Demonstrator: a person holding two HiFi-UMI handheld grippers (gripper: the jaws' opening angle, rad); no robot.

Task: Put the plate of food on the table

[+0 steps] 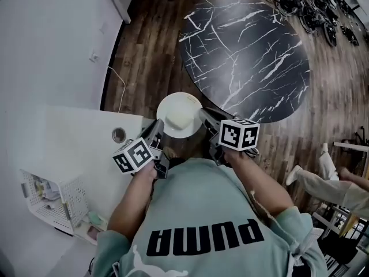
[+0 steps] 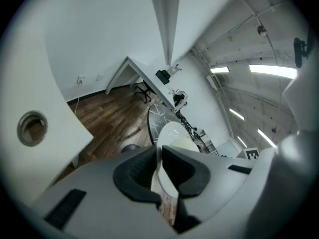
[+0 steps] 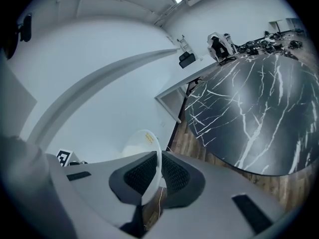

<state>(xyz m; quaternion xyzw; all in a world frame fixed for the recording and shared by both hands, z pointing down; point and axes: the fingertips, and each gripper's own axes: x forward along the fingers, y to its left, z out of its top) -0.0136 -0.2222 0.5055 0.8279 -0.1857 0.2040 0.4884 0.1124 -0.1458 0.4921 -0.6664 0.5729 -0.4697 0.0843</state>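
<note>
A white plate [image 1: 179,115] carrying a pale mound of food hangs above the wooden floor, between the white counter and the round black marble table [image 1: 245,56]. My left gripper [image 1: 156,128] is shut on the plate's left rim, and my right gripper [image 1: 203,117] is shut on its right rim. In the left gripper view the plate [image 2: 172,136] runs edge-on between the dark pads, at my left gripper [image 2: 158,171]. In the right gripper view the plate's rim [image 3: 144,143] is pinched at my right gripper [image 3: 159,176], with the marble table [image 3: 249,118] ahead to the right.
A white counter [image 1: 69,137] with a round cable hole [image 1: 119,135] lies to the left, with a white perforated basket [image 1: 49,203] on it. Cables and gear [image 1: 317,10] are piled beyond the table at the top right. Another person's legs [image 1: 323,180] show at the right.
</note>
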